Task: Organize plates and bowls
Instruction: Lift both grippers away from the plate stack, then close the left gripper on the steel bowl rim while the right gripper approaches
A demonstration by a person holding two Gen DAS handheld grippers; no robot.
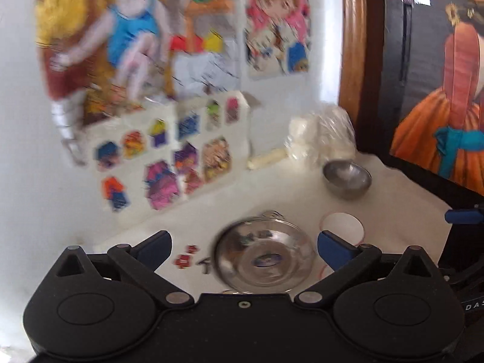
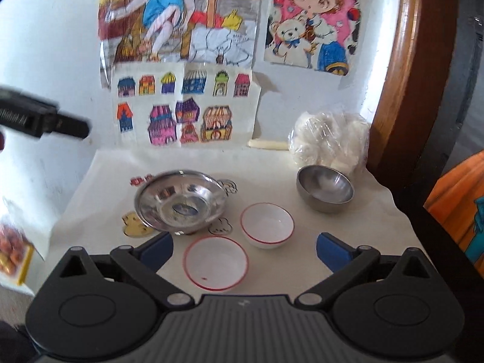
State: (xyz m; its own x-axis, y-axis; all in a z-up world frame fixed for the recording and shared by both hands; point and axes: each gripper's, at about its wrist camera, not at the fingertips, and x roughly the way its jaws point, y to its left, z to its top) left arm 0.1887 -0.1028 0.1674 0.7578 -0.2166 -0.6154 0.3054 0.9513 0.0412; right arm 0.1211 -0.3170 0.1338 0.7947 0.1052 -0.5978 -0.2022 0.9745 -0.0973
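A wide shallow steel dish (image 2: 181, 204) sits on the white tabletop (image 2: 378, 230), left of centre. To its right stands a white bowl with a red rim (image 2: 267, 224), and nearer to me a second red-rimmed white bowl (image 2: 216, 263). A deeper steel bowl (image 2: 325, 189) stands at the back right. My right gripper (image 2: 245, 252) hovers open above the near white bowl, holding nothing. In the blurred left wrist view, my left gripper (image 1: 243, 249) is open and empty above the steel dish (image 1: 263, 257). The steel bowl (image 1: 347, 180) and part of a white bowl (image 1: 343, 225) lie beyond it.
A plastic bag of white lumps (image 2: 328, 139) and a white stick (image 2: 267, 144) lie against the back wall, which is covered in coloured drawings (image 2: 187, 106). A wooden frame (image 2: 402, 75) bounds the right side. A printed box (image 2: 12, 257) sits at the left edge.
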